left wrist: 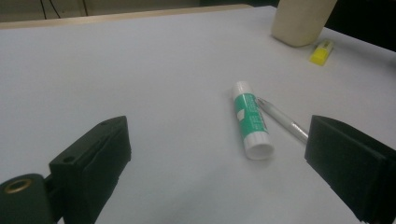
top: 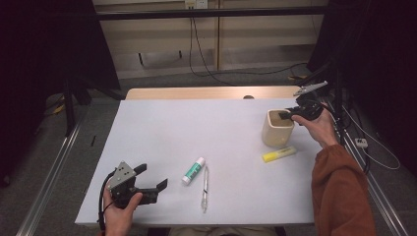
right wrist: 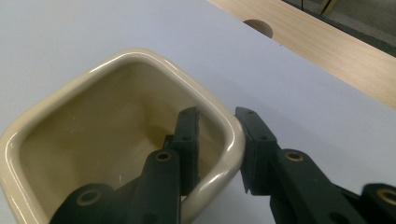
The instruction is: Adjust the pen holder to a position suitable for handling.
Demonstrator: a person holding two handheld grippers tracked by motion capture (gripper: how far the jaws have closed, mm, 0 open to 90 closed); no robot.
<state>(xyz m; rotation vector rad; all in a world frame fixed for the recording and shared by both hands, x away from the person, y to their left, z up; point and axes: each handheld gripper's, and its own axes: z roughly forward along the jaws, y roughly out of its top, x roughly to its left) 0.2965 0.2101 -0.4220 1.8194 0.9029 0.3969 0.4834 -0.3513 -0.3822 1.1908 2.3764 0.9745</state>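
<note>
Between the right claw's jaws, the cup's wall.

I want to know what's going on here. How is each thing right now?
Cup: upright, empty, wall pinched by the right gripper.
Glue stick: lying flat, cap on.
Pen: lying flat beside the glue stick.
Highlighter: lying flat near the cup.
Left gripper: open, holding nothing.
</note>
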